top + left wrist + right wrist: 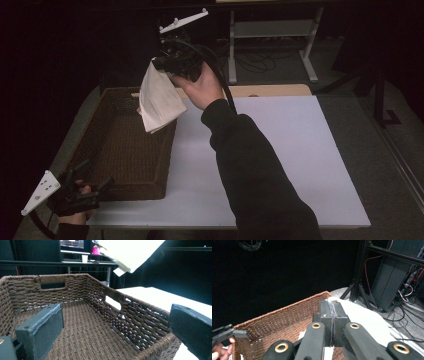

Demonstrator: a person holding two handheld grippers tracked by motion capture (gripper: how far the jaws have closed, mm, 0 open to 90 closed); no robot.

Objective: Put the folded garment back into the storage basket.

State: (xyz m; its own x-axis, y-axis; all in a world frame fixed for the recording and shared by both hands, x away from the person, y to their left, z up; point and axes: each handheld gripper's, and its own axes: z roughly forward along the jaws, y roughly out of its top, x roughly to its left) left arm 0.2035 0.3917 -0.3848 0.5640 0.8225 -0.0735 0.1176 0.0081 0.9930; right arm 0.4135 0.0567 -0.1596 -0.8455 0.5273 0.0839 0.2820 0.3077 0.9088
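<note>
A white folded cloth (159,97) hangs over the far right corner of a brown woven basket (120,150). My right gripper (159,64) is raised above the basket and shut on the cloth's top edge. In the right gripper view the jaws (332,306) are pressed together on the cloth (362,317), with the basket (279,315) below. My left gripper (97,175) stands open at the basket's near left corner, nothing between its fingers. In the left gripper view the open left gripper (116,312) faces into the basket (100,340), and the cloth (130,252) hangs at the top.
The basket sits on the left part of a white table (280,150). A wooden strip (270,90) runs along the table's far edge. A metal stand (272,30) and cables are on the floor behind. The left gripper (227,333) and its hand also show at the right gripper view's left edge.
</note>
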